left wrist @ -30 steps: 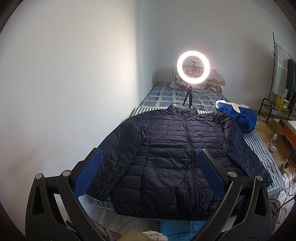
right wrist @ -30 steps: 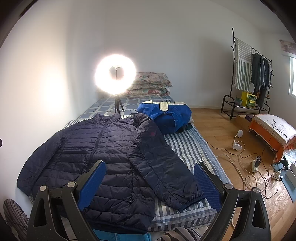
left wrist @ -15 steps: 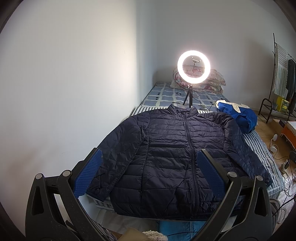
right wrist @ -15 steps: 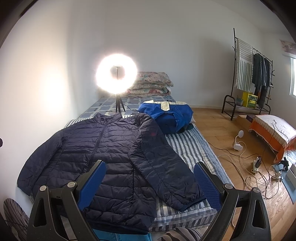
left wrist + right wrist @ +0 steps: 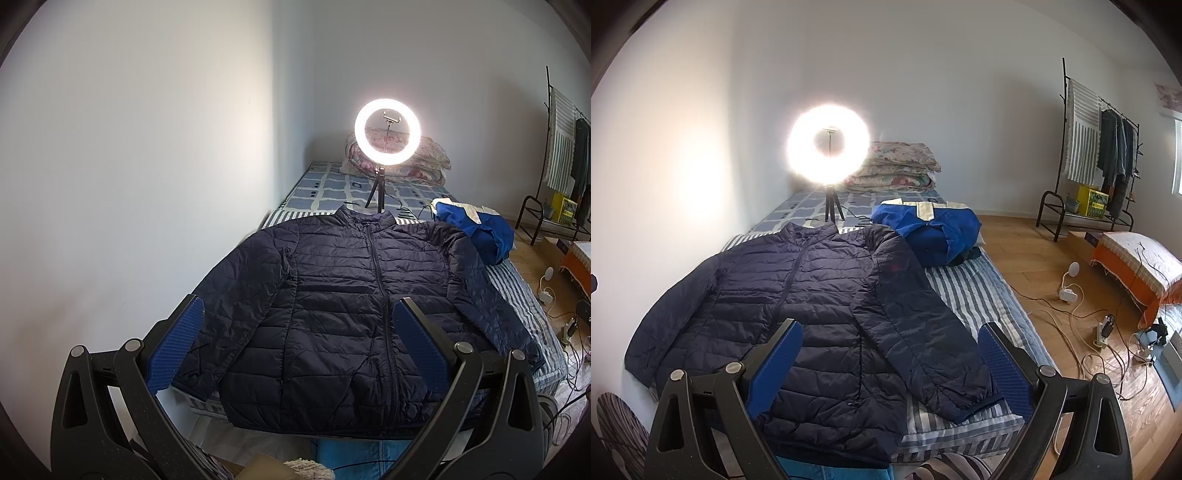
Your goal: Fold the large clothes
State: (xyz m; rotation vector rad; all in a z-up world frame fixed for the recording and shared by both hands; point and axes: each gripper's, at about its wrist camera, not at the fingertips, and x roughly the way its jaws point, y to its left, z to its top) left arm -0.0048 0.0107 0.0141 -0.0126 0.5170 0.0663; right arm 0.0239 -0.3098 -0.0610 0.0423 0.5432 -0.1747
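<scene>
So basically nothing's moved in the last second: the navy puffer jacket (image 5: 343,306) is still lying flat, front up and zipped, across the foot end of the bed (image 5: 979,295), sleeves angled out to both sides. No fold started yet, so I'd say the task is right at the beginning. The left gripper (image 5: 299,339) hovers above the hem with its fingers wide apart and holding nothing, same as before. The right gripper (image 5: 890,360) is also spread wide and empty, over the sleeve (image 5: 923,332) on the floor side. My guess is a sleeve gets tucked in first. Further back are a crumpled blue jacket (image 5: 931,229), a ring light (image 5: 386,135) and stacked quilts (image 5: 897,166).
</scene>
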